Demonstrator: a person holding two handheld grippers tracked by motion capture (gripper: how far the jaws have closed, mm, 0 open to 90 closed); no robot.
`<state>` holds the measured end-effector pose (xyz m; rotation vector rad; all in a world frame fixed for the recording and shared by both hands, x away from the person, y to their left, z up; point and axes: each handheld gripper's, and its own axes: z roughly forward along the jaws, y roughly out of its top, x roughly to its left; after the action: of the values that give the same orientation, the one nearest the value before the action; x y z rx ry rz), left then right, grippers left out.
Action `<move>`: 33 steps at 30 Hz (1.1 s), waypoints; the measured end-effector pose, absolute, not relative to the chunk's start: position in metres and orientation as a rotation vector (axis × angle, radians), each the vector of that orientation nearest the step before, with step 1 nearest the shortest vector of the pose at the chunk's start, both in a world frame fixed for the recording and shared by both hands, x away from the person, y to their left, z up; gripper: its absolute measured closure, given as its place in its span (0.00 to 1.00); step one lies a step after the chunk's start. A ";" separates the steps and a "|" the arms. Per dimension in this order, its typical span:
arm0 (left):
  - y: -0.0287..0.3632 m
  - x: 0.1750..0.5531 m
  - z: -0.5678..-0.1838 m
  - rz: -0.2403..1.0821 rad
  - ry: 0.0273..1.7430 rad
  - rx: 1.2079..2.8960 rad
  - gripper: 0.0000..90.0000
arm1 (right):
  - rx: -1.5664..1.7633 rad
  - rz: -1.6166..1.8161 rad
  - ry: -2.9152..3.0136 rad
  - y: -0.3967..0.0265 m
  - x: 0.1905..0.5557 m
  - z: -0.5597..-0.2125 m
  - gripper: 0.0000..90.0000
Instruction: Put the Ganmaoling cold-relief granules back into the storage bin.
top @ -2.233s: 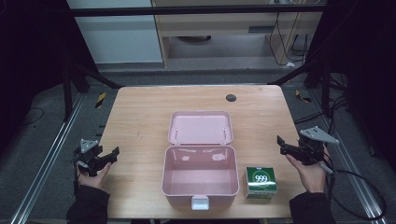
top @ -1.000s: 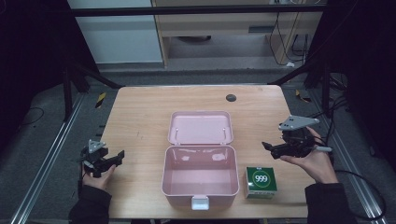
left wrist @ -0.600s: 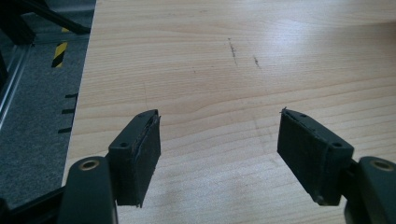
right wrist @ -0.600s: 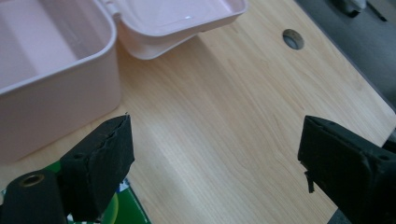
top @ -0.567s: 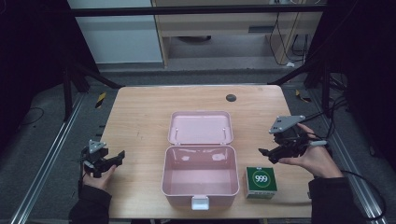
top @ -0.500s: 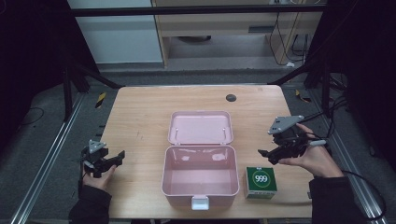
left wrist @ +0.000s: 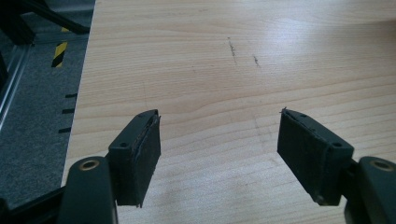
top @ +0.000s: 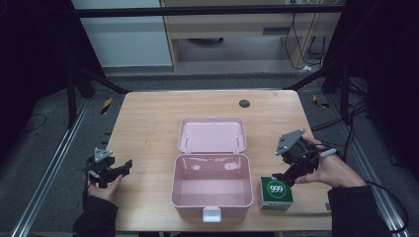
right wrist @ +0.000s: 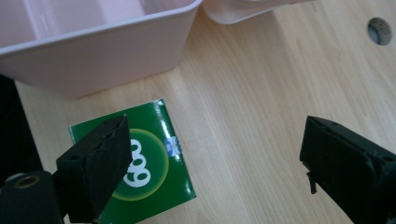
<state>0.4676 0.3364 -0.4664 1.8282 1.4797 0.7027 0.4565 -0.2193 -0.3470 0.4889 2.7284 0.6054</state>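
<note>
Left of the pink box [top: 211, 190], the left hand-held gripper [top: 118, 170] is idling wide open and empty over the desk [top: 148, 123]. Right of the box, the right hand-held gripper [top: 282, 178] is hovering over the green carton [top: 276, 193] standing there, its jaws having just been opening, nothing between them yet, likely to straddle it.

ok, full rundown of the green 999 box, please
The green box is small, looks like cardboard, with a white "999" in a lighter green ring on top. It looks closed and lies flat on the wooden table, just right of the open pink case, with a narrow gap between them. The right gripper hovers over it, apparently not touching.
</note>
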 end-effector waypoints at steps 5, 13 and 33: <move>0.336 0.468 -0.467 0.702 1.480 1.829 0.32 | 0.452 0.583 2.769 -0.216 0.454 -0.350 0.09; 0.336 0.468 -0.467 0.699 1.478 1.840 0.32 | 0.388 0.540 2.848 -0.211 0.451 -0.356 0.09; 0.335 0.468 -0.467 0.699 1.478 1.841 0.32 | 0.300 0.439 2.983 -0.204 0.442 -0.382 0.05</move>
<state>0.4681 0.3354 -0.4673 1.8412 1.4781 0.6991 0.4420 -0.2042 -0.3819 0.3005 2.9834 0.4389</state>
